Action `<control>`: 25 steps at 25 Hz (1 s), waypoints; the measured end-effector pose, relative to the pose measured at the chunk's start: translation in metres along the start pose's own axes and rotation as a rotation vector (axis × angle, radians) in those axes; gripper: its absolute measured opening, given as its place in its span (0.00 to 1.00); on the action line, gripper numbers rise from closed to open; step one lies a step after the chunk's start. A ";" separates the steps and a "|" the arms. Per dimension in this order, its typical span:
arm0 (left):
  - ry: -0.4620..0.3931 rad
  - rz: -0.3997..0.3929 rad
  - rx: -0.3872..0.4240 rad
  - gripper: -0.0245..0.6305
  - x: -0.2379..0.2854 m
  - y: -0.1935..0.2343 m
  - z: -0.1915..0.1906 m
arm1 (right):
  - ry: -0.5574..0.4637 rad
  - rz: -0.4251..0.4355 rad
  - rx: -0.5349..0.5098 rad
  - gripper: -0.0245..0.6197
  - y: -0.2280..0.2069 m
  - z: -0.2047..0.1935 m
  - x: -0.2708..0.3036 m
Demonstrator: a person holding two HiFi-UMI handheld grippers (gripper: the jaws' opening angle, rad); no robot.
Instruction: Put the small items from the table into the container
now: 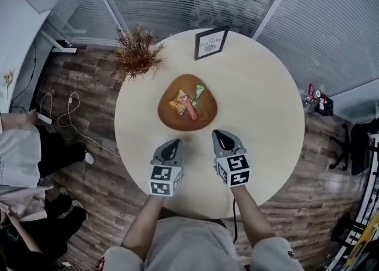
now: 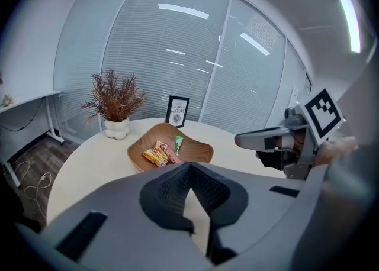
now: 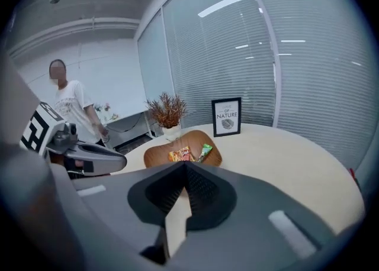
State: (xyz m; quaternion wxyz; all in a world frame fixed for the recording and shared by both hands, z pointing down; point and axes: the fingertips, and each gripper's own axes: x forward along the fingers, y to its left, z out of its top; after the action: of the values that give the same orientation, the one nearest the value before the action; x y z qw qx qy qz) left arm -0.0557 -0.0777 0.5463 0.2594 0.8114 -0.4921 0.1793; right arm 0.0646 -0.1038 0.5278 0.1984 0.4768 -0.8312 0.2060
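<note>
The left gripper (image 1: 173,143) and the right gripper (image 1: 222,135) are held side by side just short of the wooden bowl (image 1: 204,117). Each pair of jaws is pressed together at the tips, with nothing caught between them. The snack packets (image 1: 188,103) are seen already inside the bowl, ahead of the fingertips: ahead and slightly to the right of the left pair, ahead and to the left of the right pair. Their long axes run roughly away from the fingers, and neither gripper is clearly nearer. On the round table (image 1: 260,104) no loose small item is seen beside or between the fingers; only a framed sign (image 1: 211,42) and a dried plant (image 1: 136,54) are set well beyond the bowl. The collecting is therefore judged complete, so a withdrawal rather than a reach is likely called for.
</note>
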 end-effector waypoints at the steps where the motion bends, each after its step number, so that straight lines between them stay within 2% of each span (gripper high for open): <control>1: 0.000 -0.003 0.004 0.04 -0.002 -0.004 -0.001 | -0.004 -0.011 0.034 0.04 0.000 -0.007 -0.010; 4: 0.003 -0.012 0.016 0.04 -0.009 -0.017 -0.006 | -0.010 -0.042 0.125 0.04 0.002 -0.033 -0.037; 9: 0.009 -0.022 0.039 0.04 -0.023 -0.037 -0.015 | 0.001 -0.055 0.180 0.04 0.013 -0.063 -0.065; 13: 0.012 -0.023 0.047 0.04 -0.034 -0.049 -0.023 | -0.020 -0.037 0.207 0.04 0.026 -0.063 -0.080; 17: 0.007 -0.022 0.051 0.04 -0.041 -0.058 -0.027 | -0.041 -0.029 0.191 0.04 0.034 -0.056 -0.090; 25: 0.000 -0.016 0.053 0.04 -0.055 -0.068 -0.037 | -0.030 -0.027 0.206 0.04 0.042 -0.063 -0.102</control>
State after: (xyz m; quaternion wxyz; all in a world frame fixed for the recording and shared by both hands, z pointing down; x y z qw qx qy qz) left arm -0.0207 0.0089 0.5294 0.2392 0.8219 -0.4808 0.1901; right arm 0.0836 0.0219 0.5205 0.1386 0.5087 -0.8021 0.2804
